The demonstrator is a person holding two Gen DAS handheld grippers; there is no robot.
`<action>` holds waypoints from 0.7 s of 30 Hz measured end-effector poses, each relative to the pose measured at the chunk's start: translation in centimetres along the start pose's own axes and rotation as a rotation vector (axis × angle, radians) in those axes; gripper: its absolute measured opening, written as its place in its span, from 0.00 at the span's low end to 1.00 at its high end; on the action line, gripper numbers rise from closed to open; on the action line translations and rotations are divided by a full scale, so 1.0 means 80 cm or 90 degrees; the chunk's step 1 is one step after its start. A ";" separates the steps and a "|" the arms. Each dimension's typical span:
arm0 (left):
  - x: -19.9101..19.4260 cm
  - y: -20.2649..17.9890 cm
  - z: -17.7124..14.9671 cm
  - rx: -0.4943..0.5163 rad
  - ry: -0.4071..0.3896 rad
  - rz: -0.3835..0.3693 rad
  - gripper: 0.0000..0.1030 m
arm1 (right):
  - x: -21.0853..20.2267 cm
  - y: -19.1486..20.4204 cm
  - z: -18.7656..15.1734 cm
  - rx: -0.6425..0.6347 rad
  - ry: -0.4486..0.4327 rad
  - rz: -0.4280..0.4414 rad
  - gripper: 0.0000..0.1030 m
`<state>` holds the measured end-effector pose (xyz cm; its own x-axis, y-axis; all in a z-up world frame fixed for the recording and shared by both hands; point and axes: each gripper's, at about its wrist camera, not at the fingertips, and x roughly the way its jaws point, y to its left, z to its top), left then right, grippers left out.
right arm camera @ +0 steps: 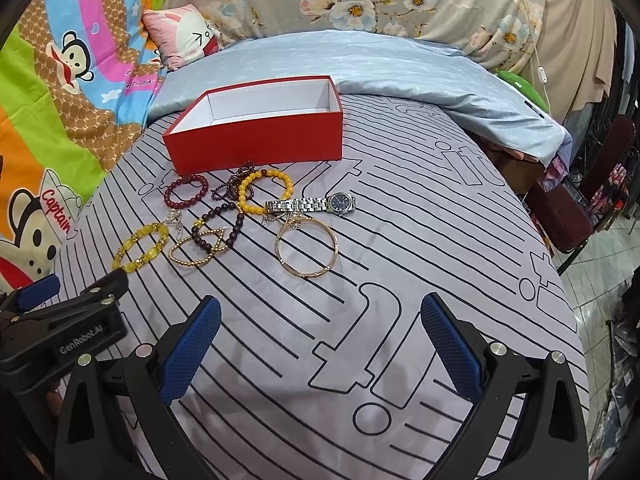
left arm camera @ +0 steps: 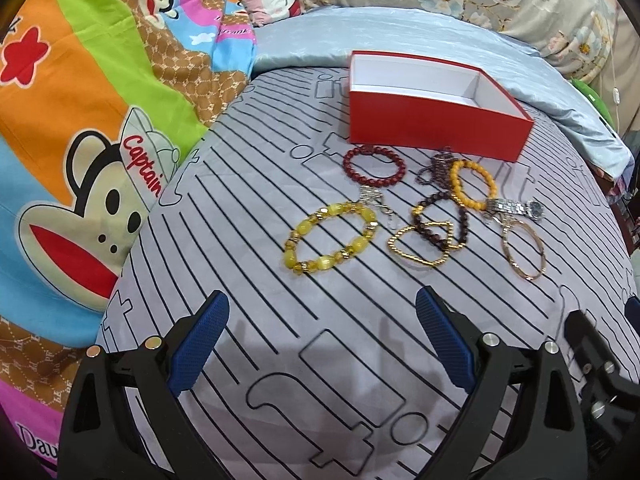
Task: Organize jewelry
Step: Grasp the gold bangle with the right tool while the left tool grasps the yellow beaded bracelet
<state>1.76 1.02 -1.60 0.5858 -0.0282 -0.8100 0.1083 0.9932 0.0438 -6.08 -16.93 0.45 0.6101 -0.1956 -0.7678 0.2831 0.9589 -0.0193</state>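
Note:
An open red box (left arm camera: 434, 128) (right arm camera: 256, 142) with a white, empty inside stands on the striped grey sheet. In front of it lie a dark red bead bracelet (left arm camera: 374, 168) (right arm camera: 187, 192), an orange bead bracelet (left arm camera: 474, 184) (right arm camera: 265, 192), a yellow stone bracelet (left arm camera: 332, 240) (right arm camera: 140, 247), a gold bead chain (left arm camera: 420, 242) (right arm camera: 196, 249), a dark bead string (right arm camera: 230, 222), a silver watch (left arm camera: 516, 208) (right arm camera: 316, 204) and a thin gold bangle (left arm camera: 524, 248) (right arm camera: 308, 250). My left gripper (left arm camera: 322, 308) and right gripper (right arm camera: 320, 312) are open and empty, short of the jewelry.
A cartoon monkey quilt (left arm camera: 80, 128) lies to the left. A light blue cover (right arm camera: 360, 68) and floral bedding (right arm camera: 400, 0) lie behind the box. The bed edge, a chair (right arm camera: 580, 208) and floor are at the right. The left gripper body (right arm camera: 60, 320) shows in the right view.

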 end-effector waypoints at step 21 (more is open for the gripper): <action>0.060 0.030 0.015 -0.027 0.030 -0.005 0.88 | 0.098 0.014 0.025 -0.023 0.063 0.024 0.79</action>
<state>5.85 3.17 -4.68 0.5462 -0.0316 -0.8370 0.0783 0.9968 0.0134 0.53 -17.79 -4.30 0.5435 -0.1397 -0.8277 0.2334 0.9723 -0.0108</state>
